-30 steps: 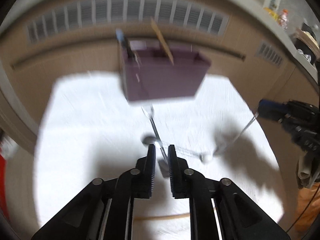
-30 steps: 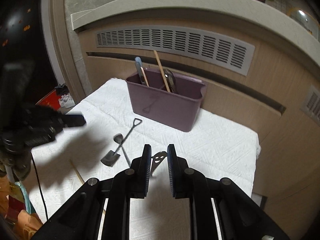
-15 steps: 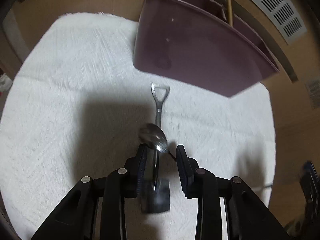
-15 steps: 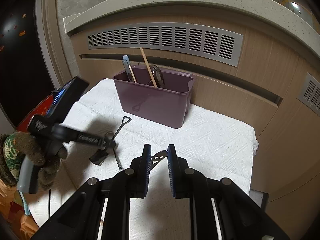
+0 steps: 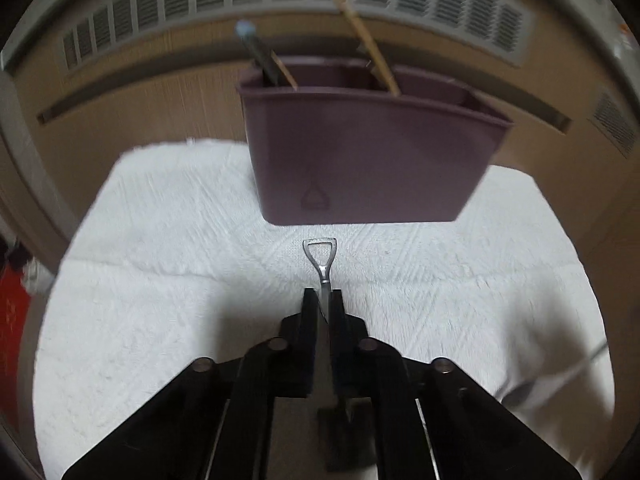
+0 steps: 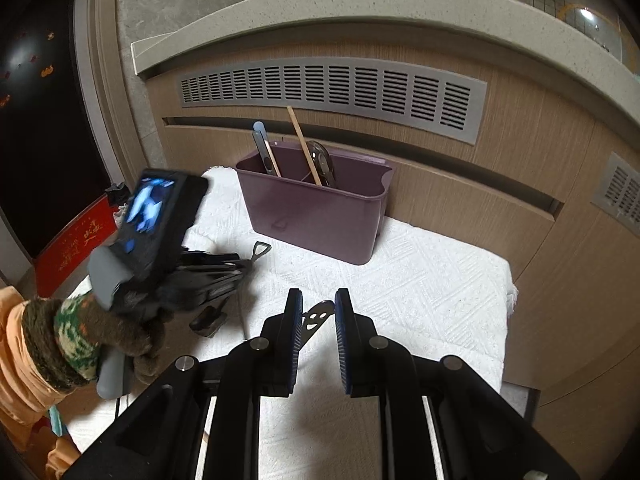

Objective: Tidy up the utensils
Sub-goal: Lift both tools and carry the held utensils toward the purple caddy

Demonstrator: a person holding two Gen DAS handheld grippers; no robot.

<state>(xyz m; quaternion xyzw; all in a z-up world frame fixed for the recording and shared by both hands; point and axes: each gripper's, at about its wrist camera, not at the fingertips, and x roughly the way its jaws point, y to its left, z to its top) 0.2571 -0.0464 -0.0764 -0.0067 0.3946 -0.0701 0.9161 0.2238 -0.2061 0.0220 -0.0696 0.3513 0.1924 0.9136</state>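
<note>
Left tongs (image 5: 322,300) are clamped on the shovel-shaped spoon (image 5: 321,258), its handle pointing at the purple bin (image 5: 360,160). Right tongs (image 6: 316,304) stand narrow with a smiley-cut utensil (image 6: 316,314) between them; whether they grip it I cannot tell. One white towel (image 6: 420,280) covers the desk below a slatted vent (image 6: 332,88). Two chopsticks stand in the bin.
</note>
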